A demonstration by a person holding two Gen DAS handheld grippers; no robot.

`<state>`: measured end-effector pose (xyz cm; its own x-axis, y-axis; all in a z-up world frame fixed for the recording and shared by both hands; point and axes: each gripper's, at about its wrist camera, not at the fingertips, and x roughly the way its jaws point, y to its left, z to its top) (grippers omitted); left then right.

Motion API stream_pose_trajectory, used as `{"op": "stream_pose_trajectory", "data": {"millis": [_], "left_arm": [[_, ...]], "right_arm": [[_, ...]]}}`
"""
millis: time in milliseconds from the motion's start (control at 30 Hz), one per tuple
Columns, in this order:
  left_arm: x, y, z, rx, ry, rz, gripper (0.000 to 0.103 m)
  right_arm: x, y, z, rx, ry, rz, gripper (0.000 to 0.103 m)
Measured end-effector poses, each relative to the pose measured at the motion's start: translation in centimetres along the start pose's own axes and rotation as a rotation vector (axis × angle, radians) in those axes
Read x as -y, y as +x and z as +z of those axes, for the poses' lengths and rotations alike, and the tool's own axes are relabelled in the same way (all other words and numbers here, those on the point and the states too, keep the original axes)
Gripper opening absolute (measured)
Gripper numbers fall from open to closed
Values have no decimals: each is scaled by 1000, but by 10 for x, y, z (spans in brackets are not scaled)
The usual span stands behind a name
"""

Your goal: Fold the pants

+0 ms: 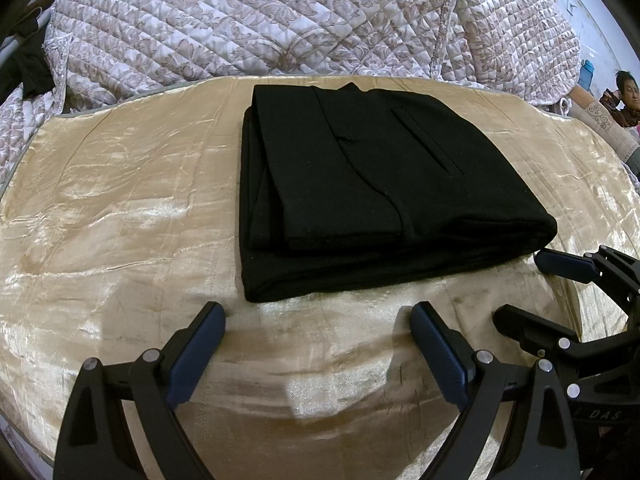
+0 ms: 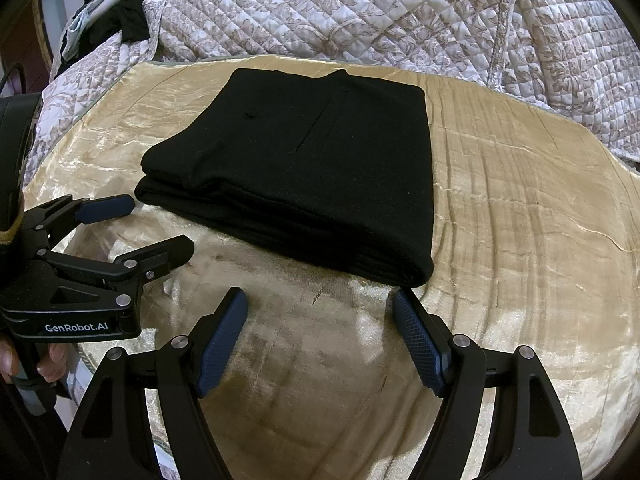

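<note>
The black pants (image 1: 380, 184) lie folded into a thick rectangular bundle on a shiny gold cloth (image 1: 120, 200), with a pocket slit facing up. My left gripper (image 1: 318, 316) is open just short of the bundle's near edge, nothing between its blue pads. In the right wrist view the same pants (image 2: 312, 168) lie ahead. My right gripper (image 2: 320, 298) is open and empty in front of the bundle's near right corner. The left gripper (image 2: 156, 224) shows at the left, open, near the bundle's left corner. The right gripper (image 1: 528, 292) appears open at the right edge of the left wrist view.
A quilted floral bedspread (image 1: 240, 20) is heaped behind the gold cloth (image 2: 520, 200). Dark clothing (image 2: 128, 16) hangs at the far left. A person (image 1: 628, 96) sits at the far right. A hand (image 2: 52, 360) holds the left gripper's handle.
</note>
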<state>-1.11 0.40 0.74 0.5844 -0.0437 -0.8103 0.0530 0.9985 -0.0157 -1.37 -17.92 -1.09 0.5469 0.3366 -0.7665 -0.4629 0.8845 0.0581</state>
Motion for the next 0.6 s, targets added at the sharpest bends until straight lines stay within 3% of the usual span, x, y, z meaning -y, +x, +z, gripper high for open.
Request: {"op": "stream_pose_trajectory", "data": {"millis": [600], "left_arm": [[-2, -1, -1, 6, -12, 7, 96]], "right_arm": [[0, 0, 0, 1, 0, -2, 76]]}}
